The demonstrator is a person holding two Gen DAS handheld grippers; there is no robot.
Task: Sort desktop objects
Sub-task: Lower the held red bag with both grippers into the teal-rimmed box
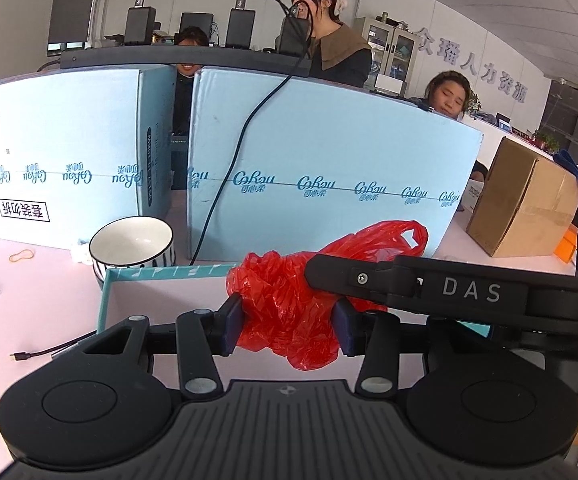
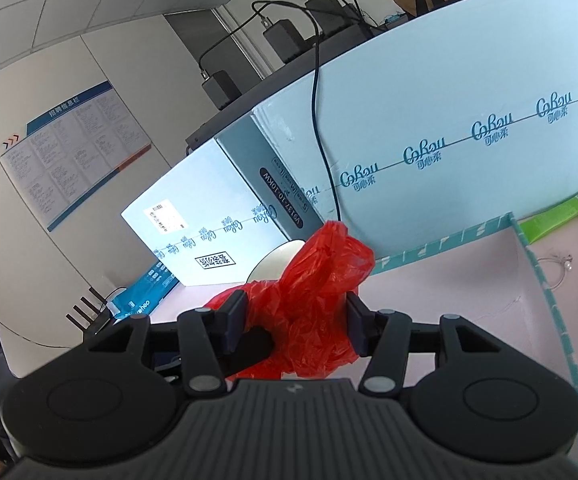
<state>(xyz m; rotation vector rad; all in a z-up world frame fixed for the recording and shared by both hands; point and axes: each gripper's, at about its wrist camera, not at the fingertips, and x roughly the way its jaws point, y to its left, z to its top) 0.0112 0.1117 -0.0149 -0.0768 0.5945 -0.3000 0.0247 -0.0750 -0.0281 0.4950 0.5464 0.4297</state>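
Observation:
A crumpled red plastic bag point(image 1: 289, 300) hangs between both grippers above a shallow tray with a teal rim point(image 1: 161, 272). My left gripper point(image 1: 289, 324) is shut on the bag's lower bunch, with a pad pressing on each side. A black finger point(image 1: 369, 280) of the right gripper reaches in from the right and meets the bag's top. In the right wrist view my right gripper point(image 2: 295, 324) is shut on the same red bag point(image 2: 317, 280), over the tray's pink floor point(image 2: 449, 320). A white bowl with a dark rim point(image 1: 133, 244) stands just behind the tray's left corner.
Two tall pale blue cartons point(image 1: 329, 152) wall off the back, with a black cable point(image 1: 225, 192) hanging down them. A brown cardboard box point(image 1: 525, 200) stands at the right. A rubber band point(image 1: 21, 256), a USB cable point(image 1: 33, 356), a green tube point(image 2: 557, 212) and a ring point(image 2: 561, 268) lie around. People sit behind the cartons.

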